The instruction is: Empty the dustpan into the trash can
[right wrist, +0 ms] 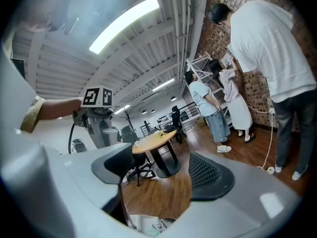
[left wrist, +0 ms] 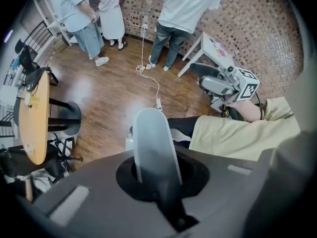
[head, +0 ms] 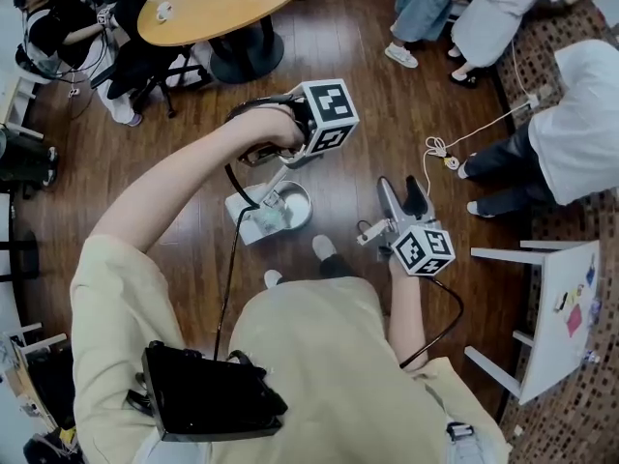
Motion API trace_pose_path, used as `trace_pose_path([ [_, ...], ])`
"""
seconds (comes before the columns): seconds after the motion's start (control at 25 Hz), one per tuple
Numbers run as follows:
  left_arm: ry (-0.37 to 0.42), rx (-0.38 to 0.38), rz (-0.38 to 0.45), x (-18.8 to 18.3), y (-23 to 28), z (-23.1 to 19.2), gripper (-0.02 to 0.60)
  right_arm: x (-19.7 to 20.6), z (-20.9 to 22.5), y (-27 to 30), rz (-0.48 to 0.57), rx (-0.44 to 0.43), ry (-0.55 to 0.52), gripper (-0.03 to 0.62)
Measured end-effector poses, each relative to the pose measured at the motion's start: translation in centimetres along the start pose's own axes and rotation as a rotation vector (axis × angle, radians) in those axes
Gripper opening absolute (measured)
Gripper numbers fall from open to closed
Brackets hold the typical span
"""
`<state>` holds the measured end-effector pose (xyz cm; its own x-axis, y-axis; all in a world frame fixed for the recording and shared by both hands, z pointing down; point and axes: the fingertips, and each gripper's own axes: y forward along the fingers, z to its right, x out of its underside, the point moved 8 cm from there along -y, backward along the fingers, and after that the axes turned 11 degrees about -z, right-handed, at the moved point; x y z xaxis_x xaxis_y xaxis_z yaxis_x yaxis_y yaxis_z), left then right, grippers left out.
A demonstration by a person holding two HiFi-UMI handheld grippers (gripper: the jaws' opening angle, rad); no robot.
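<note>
The left tool (head: 280, 153) points steeply down and is clamped tight on the pale, translucent handle (left wrist: 153, 148) of the dustpan (head: 248, 222). The white pan hangs low over the wooden floor (head: 184, 259) with its mouth against the left rim of the small round metal trash can (head: 300, 201). Pale scraps (head: 267, 218) show where pan and can meet, though I cannot tell whether they lie in the pan or have already dropped into the can. The step in hand looks like the tipping itself. To do it well, the pan's lip should sit clearly inside the can's opening before the handle is raised further, so nothing slides down the outside. The tilt should build slowly, since the narrow handle could twist between the pads if the pan swings. A light shake at the steepest angle would likely free clinging bits. The can looks light and stands loose on the floor, so pressing the pan against its rim could push it away or tip it. The right tool (head: 401, 197), to the right of the can and nearly level, has its jaws apart with nothing between them. It is free to steady the can's right side if needed.
</note>
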<state>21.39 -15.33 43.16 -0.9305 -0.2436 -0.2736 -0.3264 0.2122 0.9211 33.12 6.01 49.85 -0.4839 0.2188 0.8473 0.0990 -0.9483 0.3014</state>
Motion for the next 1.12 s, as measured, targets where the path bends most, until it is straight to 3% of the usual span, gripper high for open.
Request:
trace_pose_path([
  [0.36,-0.008,0.011,-0.017,-1.6,-0.1,-0.9,0.008,-0.2,0.5,-0.9,0.011,0.009,-0.009,0.347],
  [0.56,-0.007,0.007,0.001,0.0,-0.1,-0.5,0.009,0.0,0.2,-0.5,-0.002,-0.011,-0.013,0.347],
  [0.84,0.011,-0.036,0.083,6.9,0.0,0.3,0.011,0.1,-2.2,1.9,-0.044,-0.069,-0.044,0.347],
  [1.04,-0.002,-0.080,0.167,14.8,1.1,1.4,0.011,0.7,-5.5,3.8,-0.088,-0.146,-0.070,0.347],
  [1.12,-0.044,-0.087,0.228,18.4,2.0,1.7,0.011,1.1,-6.6,4.7,-0.109,-0.172,-0.085,0.347],
])
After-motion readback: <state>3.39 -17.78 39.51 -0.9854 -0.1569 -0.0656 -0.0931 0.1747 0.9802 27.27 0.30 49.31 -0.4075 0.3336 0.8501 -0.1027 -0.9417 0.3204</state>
